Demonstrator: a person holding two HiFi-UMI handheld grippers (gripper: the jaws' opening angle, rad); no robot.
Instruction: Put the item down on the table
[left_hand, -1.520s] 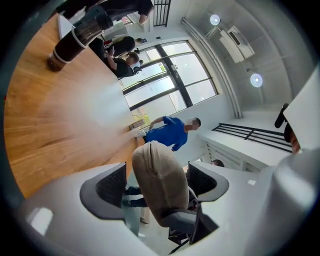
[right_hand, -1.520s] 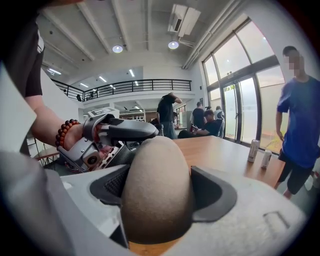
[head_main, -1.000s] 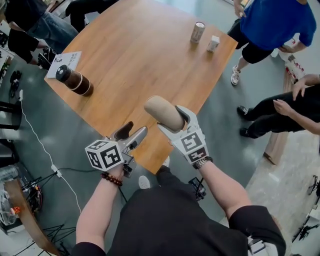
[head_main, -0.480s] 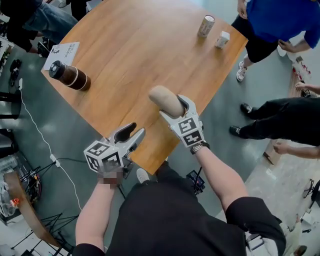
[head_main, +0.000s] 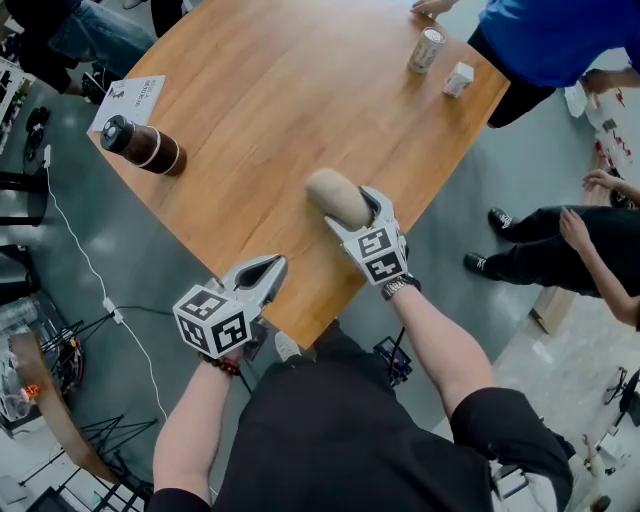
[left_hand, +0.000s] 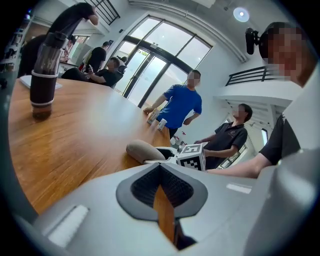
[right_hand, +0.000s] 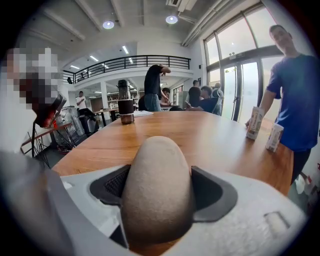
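A beige rounded oblong item (head_main: 338, 197) sticks out of my right gripper (head_main: 352, 208), whose jaws are shut on it; in the right gripper view the item (right_hand: 157, 192) fills the gap between both pads, low over the wooden table (head_main: 290, 110). My left gripper (head_main: 262, 272) hangs near the table's front edge with its jaws shut on nothing; in the left gripper view the left gripper (left_hand: 161, 175) shows its pads meeting, and the item (left_hand: 144, 150) lies beyond.
A dark grinder-like bottle (head_main: 142, 146) lies by a white leaflet (head_main: 128, 102) at the table's left. A can (head_main: 427, 49) and a small white carton (head_main: 459, 79) stand at the far right edge. People stand round the table; cables run across the floor on the left.
My left gripper's jaws have closed from wide apart to shut. My right gripper has carried the item slightly forward and lower toward the tabletop.
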